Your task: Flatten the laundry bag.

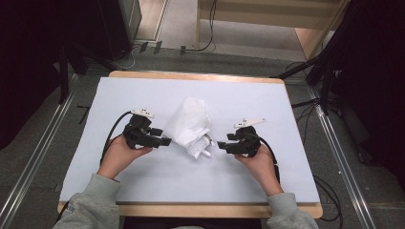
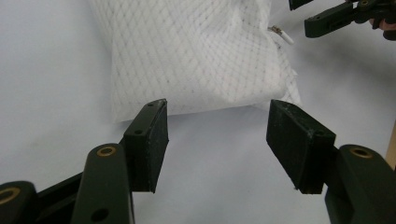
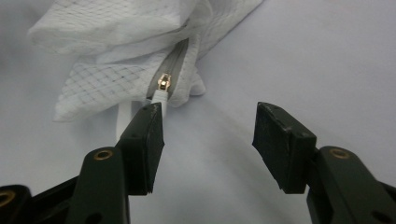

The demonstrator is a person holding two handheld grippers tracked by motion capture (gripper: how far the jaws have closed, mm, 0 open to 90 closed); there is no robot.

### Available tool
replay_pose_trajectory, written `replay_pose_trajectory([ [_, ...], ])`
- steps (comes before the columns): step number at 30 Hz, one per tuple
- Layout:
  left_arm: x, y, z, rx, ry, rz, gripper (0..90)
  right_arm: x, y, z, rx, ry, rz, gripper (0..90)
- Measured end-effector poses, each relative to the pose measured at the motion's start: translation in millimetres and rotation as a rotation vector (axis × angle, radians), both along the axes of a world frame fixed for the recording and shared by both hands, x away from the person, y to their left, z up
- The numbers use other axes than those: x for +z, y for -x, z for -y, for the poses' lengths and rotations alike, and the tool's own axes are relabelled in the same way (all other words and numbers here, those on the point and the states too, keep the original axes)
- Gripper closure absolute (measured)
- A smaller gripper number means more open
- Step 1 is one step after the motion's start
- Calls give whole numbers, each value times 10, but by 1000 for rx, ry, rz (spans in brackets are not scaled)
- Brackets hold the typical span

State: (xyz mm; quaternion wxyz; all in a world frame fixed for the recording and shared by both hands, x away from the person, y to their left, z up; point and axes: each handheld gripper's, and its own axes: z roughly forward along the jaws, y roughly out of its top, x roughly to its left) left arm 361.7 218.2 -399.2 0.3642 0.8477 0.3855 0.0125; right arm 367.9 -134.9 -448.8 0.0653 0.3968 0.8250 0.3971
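A white mesh bag [image 1: 190, 125] lies crumpled in the middle of the table. Its grey zipper [image 3: 170, 77] ends in a brass slider [image 3: 164, 81] with a white pull tab [image 3: 159, 97]. My left gripper [image 1: 165, 141] is open just left of the bag, its jaws level with the bag's near edge [image 2: 196, 93]. My right gripper [image 1: 222, 145] is open at the bag's right, with the left jaw just in front of the pull tab. Nothing sits between either pair of jaws. The right gripper [image 2: 336, 16] appears at the top right of the left gripper view.
The table has a pale lavender sheet [image 1: 239, 105] over a wooden top [image 1: 196, 75]. Dark stands [image 1: 329, 62] and cables [image 1: 305, 102] flank the table on the floor. A wooden shelf unit [image 1: 267, 14] stands beyond the far edge.
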Motion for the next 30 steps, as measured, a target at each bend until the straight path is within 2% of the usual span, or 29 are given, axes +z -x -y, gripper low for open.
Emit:
replay_pose_trajectory([
  [7,64,23,184,-52,-3,17,397,17,85,-73,29,6,12,447],
  [14,34,-10,358,-82,-17,20,395,-1,136,-90,32,12,-6,447],
  [18,17,-25,426,-107,-34,24,387,-10,154,-97,34,12,-2,445],
  [22,-32,-47,507,-112,-42,22,397,-19,175,-107,32,14,-3,441],
  [30,-227,-130,634,-117,-112,-9,410,-41,145,-168,37,-7,-4,452],
])
